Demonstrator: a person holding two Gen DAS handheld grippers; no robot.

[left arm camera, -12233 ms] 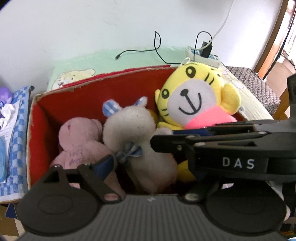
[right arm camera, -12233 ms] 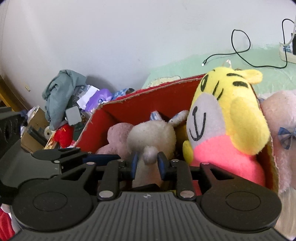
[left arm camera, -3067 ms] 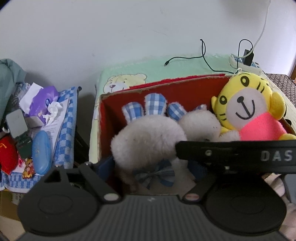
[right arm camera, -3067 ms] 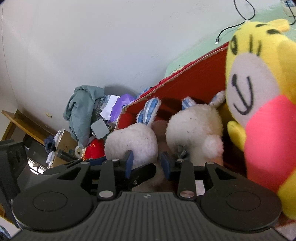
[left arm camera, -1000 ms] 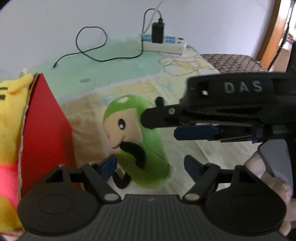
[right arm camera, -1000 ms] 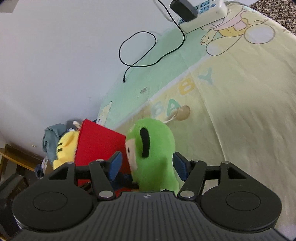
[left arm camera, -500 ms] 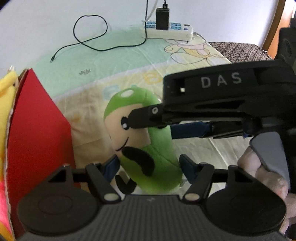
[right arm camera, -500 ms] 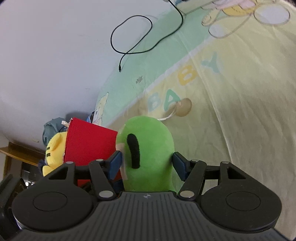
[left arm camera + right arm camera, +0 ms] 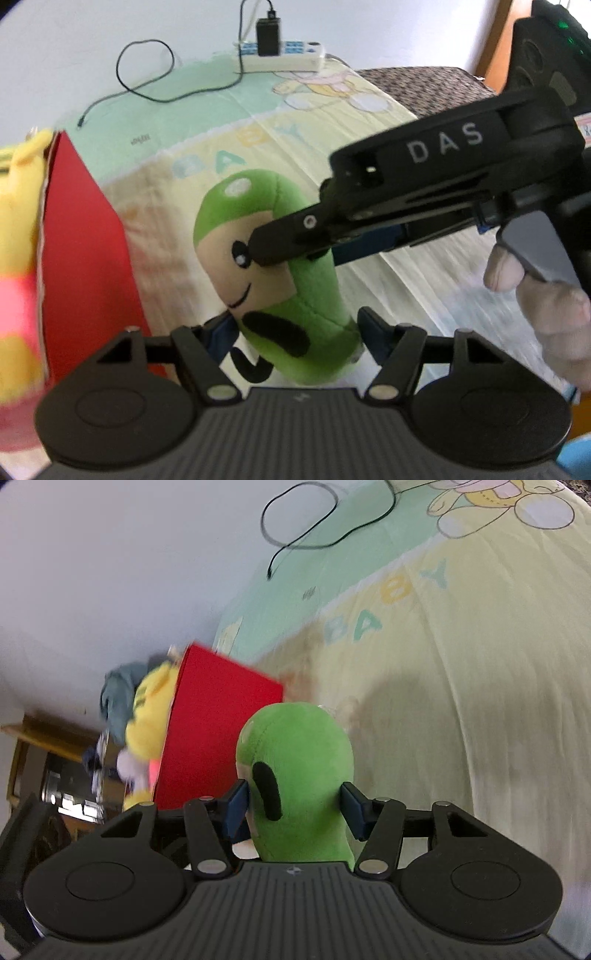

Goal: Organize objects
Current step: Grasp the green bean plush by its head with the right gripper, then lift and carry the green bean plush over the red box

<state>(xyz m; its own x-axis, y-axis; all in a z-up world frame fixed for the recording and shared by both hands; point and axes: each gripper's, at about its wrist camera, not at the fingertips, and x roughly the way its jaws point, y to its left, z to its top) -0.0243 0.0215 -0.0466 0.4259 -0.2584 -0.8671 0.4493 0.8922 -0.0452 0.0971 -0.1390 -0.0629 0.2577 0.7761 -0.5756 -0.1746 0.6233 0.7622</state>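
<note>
A green plush toy [image 9: 310,295] with a beige face and black moustache stands between both grippers, beside the outside of the red box [image 9: 85,258]. My left gripper [image 9: 295,336] is shut on its lower body, blue pads pressed into both sides. From the right, my right gripper [image 9: 291,251] reaches across the toy's face. In the right wrist view the right gripper [image 9: 295,808] has its jaws closing, pads touching the green plush toy [image 9: 295,760] on both sides. A yellow tiger plush [image 9: 151,709] sticks out of the red box [image 9: 218,738].
A pastel bedsheet [image 9: 369,122] printed "BABY" lies under everything. At its far edge are a white power strip [image 9: 280,55] with a charger and a black cable [image 9: 147,74]. A person's hand [image 9: 535,314] holds the right gripper. Grey clothes [image 9: 114,698] lie beyond the box.
The left jaws have narrowed onto the green toy's body. The right jaws have drawn in against its head, and the right gripper's finger has slid across the toy's face.
</note>
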